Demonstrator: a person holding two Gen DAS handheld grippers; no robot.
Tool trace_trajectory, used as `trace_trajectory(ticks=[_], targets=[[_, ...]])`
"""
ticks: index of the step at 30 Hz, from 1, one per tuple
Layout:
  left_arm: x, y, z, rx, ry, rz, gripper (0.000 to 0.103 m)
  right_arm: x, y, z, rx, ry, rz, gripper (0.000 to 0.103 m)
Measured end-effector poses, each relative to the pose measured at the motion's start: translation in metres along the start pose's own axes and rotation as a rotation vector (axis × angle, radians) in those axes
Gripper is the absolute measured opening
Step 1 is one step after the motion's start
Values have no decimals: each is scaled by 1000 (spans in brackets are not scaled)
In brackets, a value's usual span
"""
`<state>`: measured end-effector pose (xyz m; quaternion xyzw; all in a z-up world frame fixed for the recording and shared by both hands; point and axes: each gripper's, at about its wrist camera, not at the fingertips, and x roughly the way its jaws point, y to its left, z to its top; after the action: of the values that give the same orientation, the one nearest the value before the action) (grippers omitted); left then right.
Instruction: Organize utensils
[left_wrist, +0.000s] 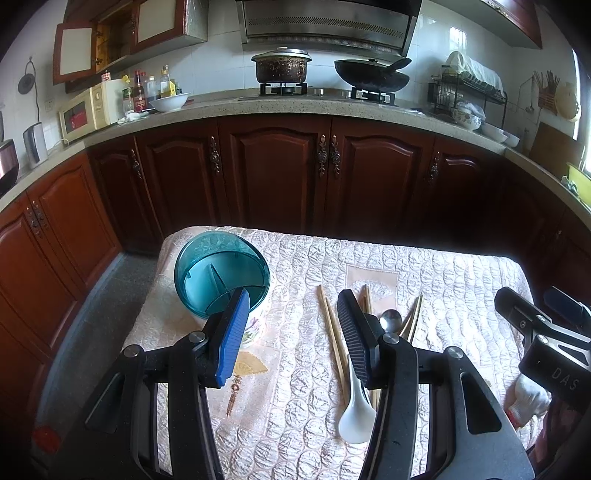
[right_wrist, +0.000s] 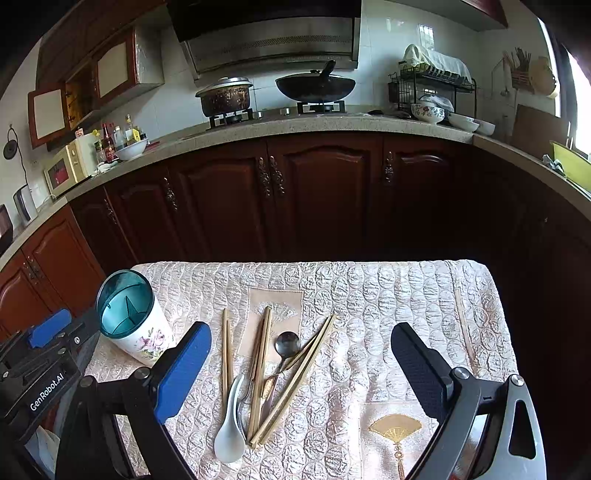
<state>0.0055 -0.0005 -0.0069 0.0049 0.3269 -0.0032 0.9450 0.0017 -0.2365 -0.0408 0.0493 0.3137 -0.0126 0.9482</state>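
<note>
Both grippers hover over the quilted table cover (right_wrist: 388, 295), jaws spread wide and gripping nothing. The left gripper (left_wrist: 293, 314) sits bottom center of its view, the right gripper (right_wrist: 301, 354) likewise. The utensils lie loose mid-table: chopsticks (right_wrist: 260, 373), a metal spoon (right_wrist: 287, 345), a white soup spoon (right_wrist: 231, 435). The teal-rimmed utensil holder (right_wrist: 127, 314) stands at the left.

Ahead of you at twelve o'clock runs a speckled stone counter (right_wrist: 332, 123) over dark red-brown cabinet doors (right_wrist: 325, 192). On the hob sit a lidded pot (right_wrist: 225, 96) and a black wok (right_wrist: 316, 88) under a steel extractor hood (right_wrist: 273, 48), against white wall tiles (right_wrist: 380, 62). At ten o'clock you see a cream microwave (left_wrist: 86, 109) and bottles (left_wrist: 140, 90); at two o'clock a dish rack (right_wrist: 430, 86). Daylight enters at three o'clock. A quilted pale cloth (right_wrist: 388, 302) covers the bench.
</note>
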Motion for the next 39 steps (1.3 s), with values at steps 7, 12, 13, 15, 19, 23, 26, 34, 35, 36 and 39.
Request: trace_trajectory(ticks=[7, 12, 13, 15, 19, 23, 26, 34, 35, 36, 39], targets=[[1, 2, 1, -13, -1, 3, 49, 2, 0, 1, -3, 3, -2, 97], [2, 3, 0, -23, 8, -5, 49, 3, 0, 1, -3, 3, 1, 97], [2, 3, 0, -27, 8, -8, 49, 4, 1, 0, -4, 4, 0, 97], [3, 3, 1, -26, 10, -5, 49, 5, 1, 0, -6, 7, 0, 97], [5, 3, 0, -29, 7, -5, 49, 7, 1, -1, -5, 11, 1, 97], [6, 4, 0, -36, 3, -4, 49, 8, 1, -1, -5, 14, 0, 97], [7, 4, 0, -36, -2, 1, 49, 9, 2, -1, -5, 17, 3, 97], [11, 5, -2, -39, -1, 2, 49, 11, 3, -2, -9, 25, 1, 97], [11, 5, -2, -38, 1, 3, 49, 12, 3, -3, -9, 25, 1, 97], [11, 5, -2, -39, 1, 3, 49, 12, 3, -2, -8, 25, 0, 97], [12, 5, -2, -39, 4, 1, 49, 13, 3, -2, -10, 26, -1, 97]])
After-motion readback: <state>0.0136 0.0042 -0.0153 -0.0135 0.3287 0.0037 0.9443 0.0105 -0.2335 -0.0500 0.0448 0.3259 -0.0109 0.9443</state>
